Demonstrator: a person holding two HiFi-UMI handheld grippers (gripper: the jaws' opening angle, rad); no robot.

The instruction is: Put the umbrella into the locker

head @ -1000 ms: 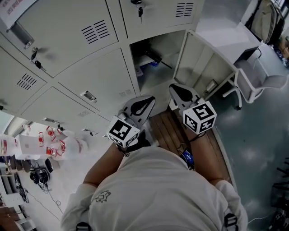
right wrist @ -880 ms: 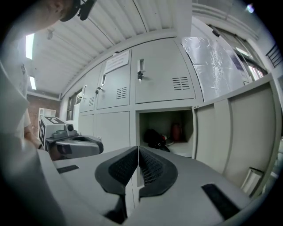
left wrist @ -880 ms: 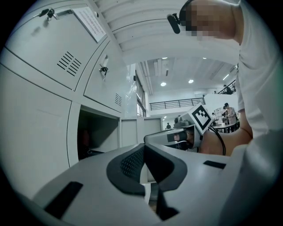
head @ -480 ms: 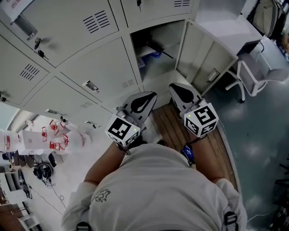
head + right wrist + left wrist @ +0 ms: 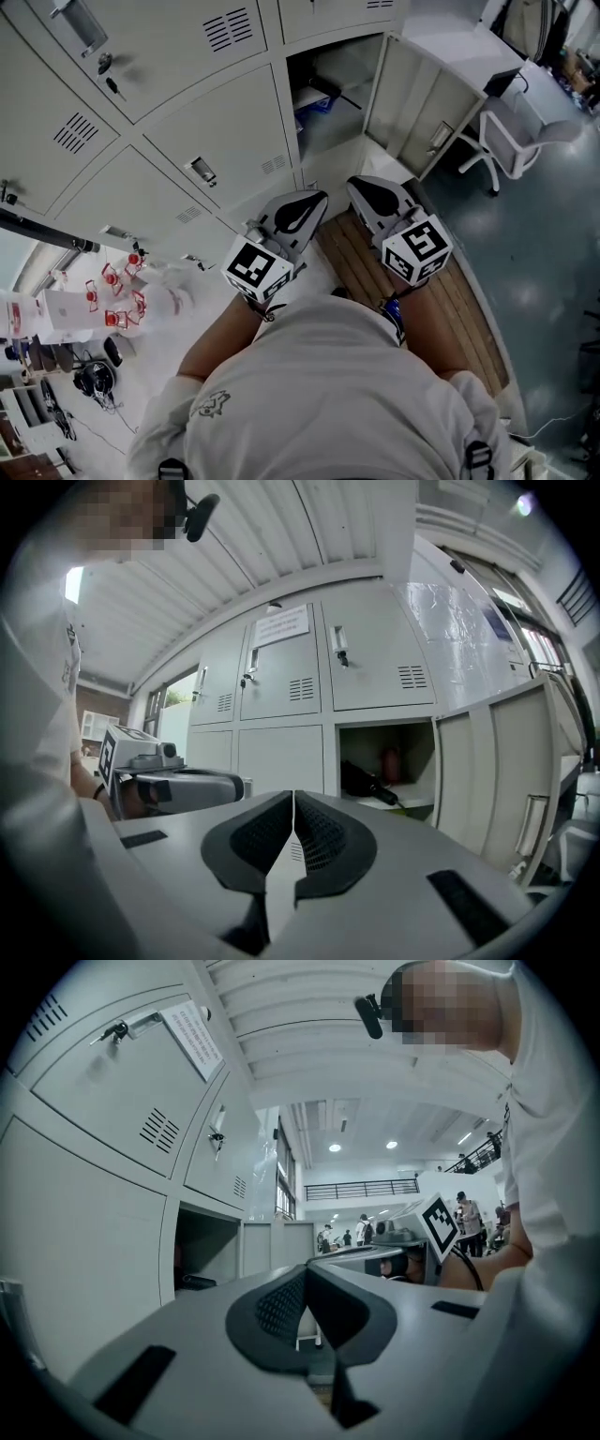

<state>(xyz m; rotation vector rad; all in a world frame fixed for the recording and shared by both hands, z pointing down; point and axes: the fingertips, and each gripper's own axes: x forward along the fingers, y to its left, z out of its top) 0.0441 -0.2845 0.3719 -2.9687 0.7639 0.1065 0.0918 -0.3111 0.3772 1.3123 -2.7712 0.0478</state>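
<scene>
The folded black umbrella [image 5: 365, 782] lies on the shelf of the open locker [image 5: 386, 738], in front of a red thing. In the head view the umbrella [image 5: 322, 91] shows as a dark shape inside that locker [image 5: 330, 150], whose door [image 5: 412, 98] swings out to the right. My left gripper [image 5: 317, 199] and right gripper [image 5: 357, 185] are side by side, level, a short way back from the locker. Both are shut with nothing between the pads. The left gripper [image 5: 305, 1277] also sees the locker's opening [image 5: 208, 1255], at its left.
Closed locker doors [image 5: 211, 141] fill the wall left of the open one. A wooden platform [image 5: 450, 291] lies under my right arm. A white chair [image 5: 520, 141] and desk stand at the right. Bottles and clutter [image 5: 122, 295] sit on the floor at the left.
Both grippers have drawn back from the open locker, which now sits higher and farther off in the head view. Their jaws stayed shut and empty.
</scene>
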